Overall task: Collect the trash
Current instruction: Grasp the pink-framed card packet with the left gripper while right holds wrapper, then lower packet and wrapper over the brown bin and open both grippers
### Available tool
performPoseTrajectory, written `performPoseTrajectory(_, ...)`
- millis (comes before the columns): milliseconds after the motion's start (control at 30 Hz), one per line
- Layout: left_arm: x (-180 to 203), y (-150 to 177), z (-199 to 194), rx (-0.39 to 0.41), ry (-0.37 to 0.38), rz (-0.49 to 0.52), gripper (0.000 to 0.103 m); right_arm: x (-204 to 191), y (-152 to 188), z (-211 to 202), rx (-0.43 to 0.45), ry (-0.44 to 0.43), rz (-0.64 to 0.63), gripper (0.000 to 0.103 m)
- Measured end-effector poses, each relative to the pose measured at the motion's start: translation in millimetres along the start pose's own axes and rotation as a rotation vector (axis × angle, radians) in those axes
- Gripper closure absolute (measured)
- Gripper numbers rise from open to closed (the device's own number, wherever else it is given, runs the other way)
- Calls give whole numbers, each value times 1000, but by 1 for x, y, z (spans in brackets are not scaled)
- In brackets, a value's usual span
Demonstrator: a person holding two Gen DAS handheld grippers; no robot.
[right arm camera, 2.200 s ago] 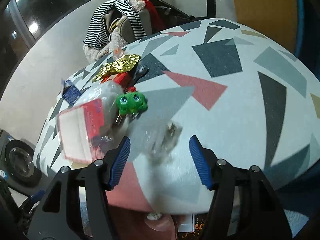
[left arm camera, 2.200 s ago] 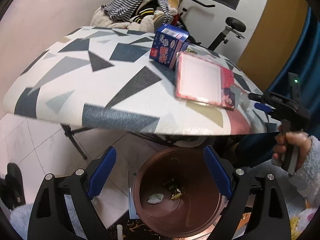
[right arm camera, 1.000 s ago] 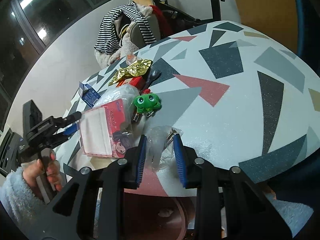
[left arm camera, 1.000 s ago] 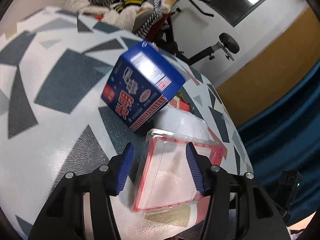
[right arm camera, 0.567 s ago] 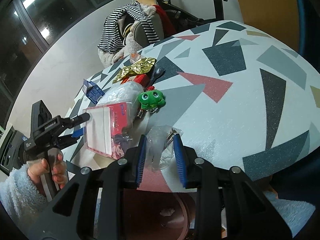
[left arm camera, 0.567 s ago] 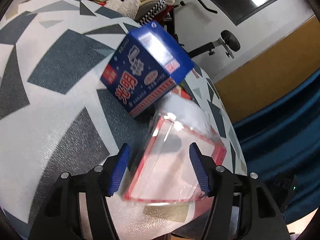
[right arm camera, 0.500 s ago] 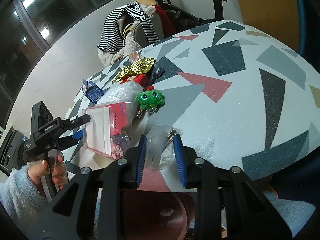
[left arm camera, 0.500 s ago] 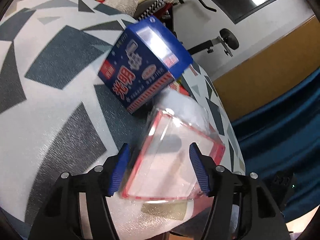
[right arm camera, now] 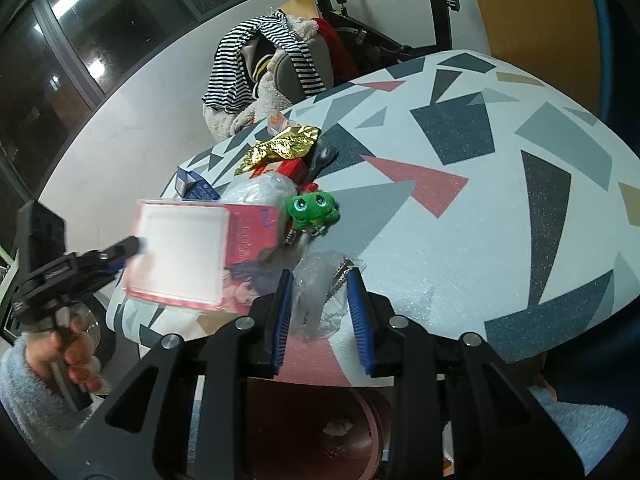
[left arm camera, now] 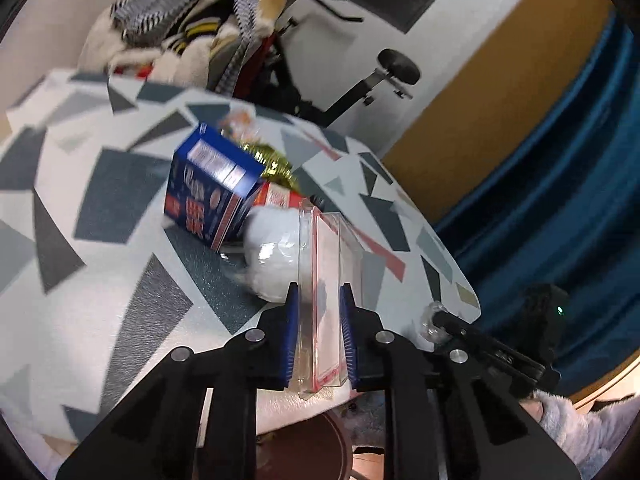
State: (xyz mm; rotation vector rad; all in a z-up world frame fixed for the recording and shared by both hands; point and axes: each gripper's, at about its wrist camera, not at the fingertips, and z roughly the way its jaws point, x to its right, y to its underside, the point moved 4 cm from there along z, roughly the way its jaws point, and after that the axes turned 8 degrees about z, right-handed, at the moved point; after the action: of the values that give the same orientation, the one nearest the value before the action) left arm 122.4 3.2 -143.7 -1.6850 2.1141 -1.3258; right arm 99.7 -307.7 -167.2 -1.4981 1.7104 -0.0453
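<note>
Grip is set: the left gripper (left arm camera: 319,338) has just been closing and now pinches the clear red-edged blister pack (right arm camera: 180,254), lifted off the table (right arm camera: 500,200). It should carry the pack level — straight over the brown bin (right arm camera: 320,432) below. The right gripper (right arm camera: 321,322) clamps a crumpled clear plastic bag (right arm camera: 320,292) at the table's edge.

the table (right arm camera: 460,216) wears a white cover scattered with grey, dark blue, pink and tan triangles. far left on it sits a blue carton (left arm camera: 210,192), a red box (left arm camera: 280,199) just right of that, a crumpled gold wrapper (right arm camera: 282,146) behind. a white plastic bag (left arm camera: 276,256) bulges near the carton. a green frog toy (right arm camera: 314,210) rests mid-table, a dark utensil (right arm camera: 322,158) beyond it. at the near edge lies a clear crumpled bag (right arm camera: 320,292). the right half is bare cloth.
</note>
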Motion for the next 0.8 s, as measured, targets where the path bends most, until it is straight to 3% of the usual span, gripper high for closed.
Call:
performPoseTrajectory(100, 8, 1, -18, 1, -35, 14, 84, -5, -1, -2, 1, -10, -10, 72)
performPoseTrajectory(467, 24, 29, -61, -45, 7, 67, 84, -22, 7, -9, -14, -27, -59, 72)
performPoseTrajectory(800, 38, 86, -72, -154, 12, 146, 84, -35, 27, -18, -32, -40, -112, 72)
